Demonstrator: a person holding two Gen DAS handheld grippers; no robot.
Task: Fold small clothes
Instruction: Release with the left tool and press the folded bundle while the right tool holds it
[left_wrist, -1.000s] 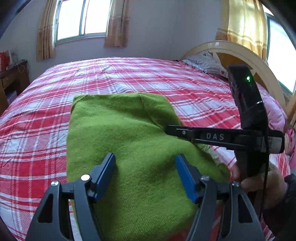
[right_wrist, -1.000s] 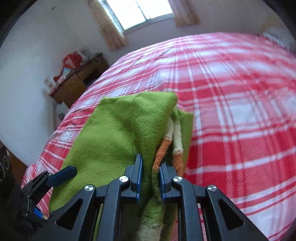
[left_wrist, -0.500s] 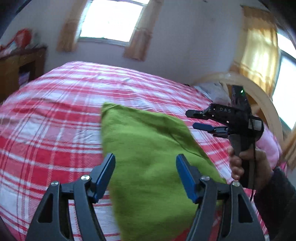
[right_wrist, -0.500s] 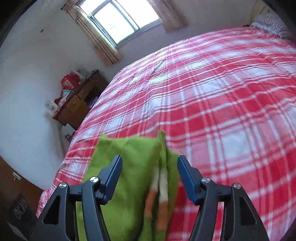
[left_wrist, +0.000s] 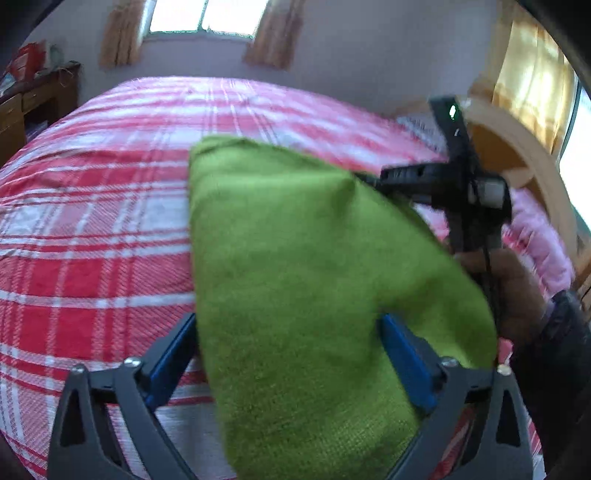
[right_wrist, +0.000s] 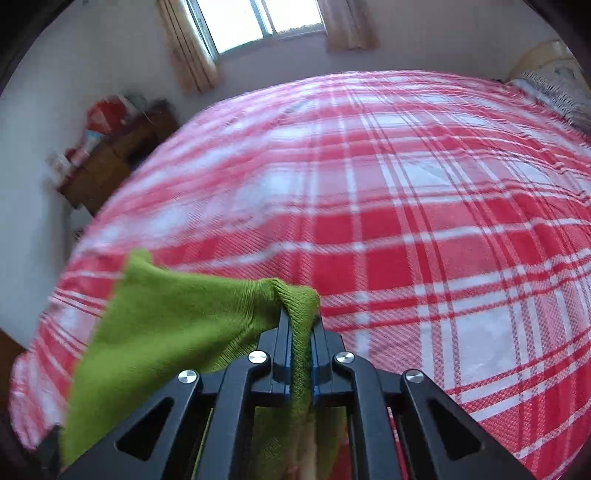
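Note:
A small green knitted garment (left_wrist: 303, 258) lies on the red and white plaid bed (left_wrist: 92, 229), its right side lifted. My left gripper (left_wrist: 291, 350) is low over its near part. The jaws are opening wide, with the cloth between the blue pads (left_wrist: 402, 354) and no pinch showing. My right gripper (right_wrist: 299, 332) is shut on a bunched ribbed edge of the garment (right_wrist: 177, 317), which hangs down to the left from the jaws. In the left wrist view the right gripper (left_wrist: 388, 177) reaches in from the right at the cloth's raised edge, held by a hand (left_wrist: 513, 291).
A wooden headboard (left_wrist: 524, 162) and pillows (right_wrist: 550, 88) are at the right. A brown desk with clutter (right_wrist: 110, 147) stands by the wall at the left. Curtained windows (right_wrist: 266, 22) are behind the bed, and bare plaid bedspread (right_wrist: 424, 206) stretches beyond the garment.
The right gripper opened, moved off the folded side, then shut on the garment's ribbed edge and lifted it. The left jaws spread wider and sank closer to the cloth.

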